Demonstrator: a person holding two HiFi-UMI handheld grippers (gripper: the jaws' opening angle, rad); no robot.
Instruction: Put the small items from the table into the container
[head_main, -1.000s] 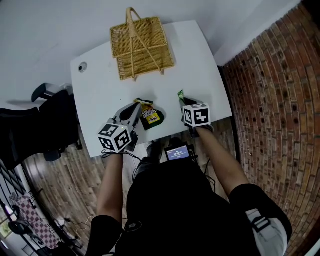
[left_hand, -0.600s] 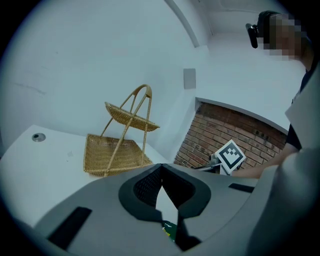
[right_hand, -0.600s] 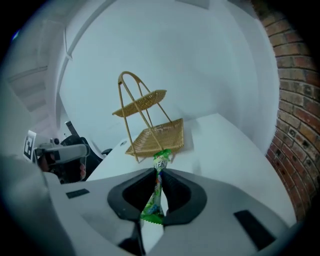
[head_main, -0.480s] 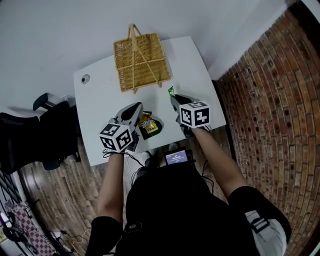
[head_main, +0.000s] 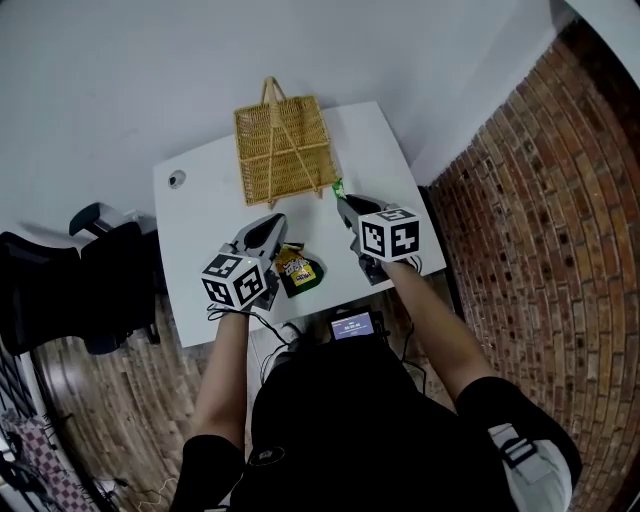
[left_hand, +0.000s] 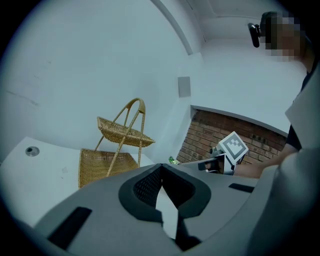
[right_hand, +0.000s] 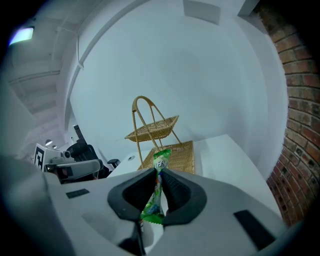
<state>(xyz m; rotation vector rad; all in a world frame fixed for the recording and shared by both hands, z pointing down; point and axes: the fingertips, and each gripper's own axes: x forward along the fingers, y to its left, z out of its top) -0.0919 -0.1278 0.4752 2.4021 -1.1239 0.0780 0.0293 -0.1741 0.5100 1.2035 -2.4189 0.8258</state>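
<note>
Above the white table (head_main: 200, 215) by brick wall (head_main: 540, 200), right gripper (head_main: 345, 205) pinches green packet (right_hand: 161, 161), left gripper (head_main: 272, 222) closed empty.

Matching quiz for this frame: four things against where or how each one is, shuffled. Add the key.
1. wicker basket
2. green packet
3. yellow snack bag
4. left tongs

A. shut, nothing between them
B. clamped in the right tongs
C. standing at the far end of the table
D. lying on the table, nearer the person

Pairs: 1-C, 2-B, 3-D, 4-A
</note>
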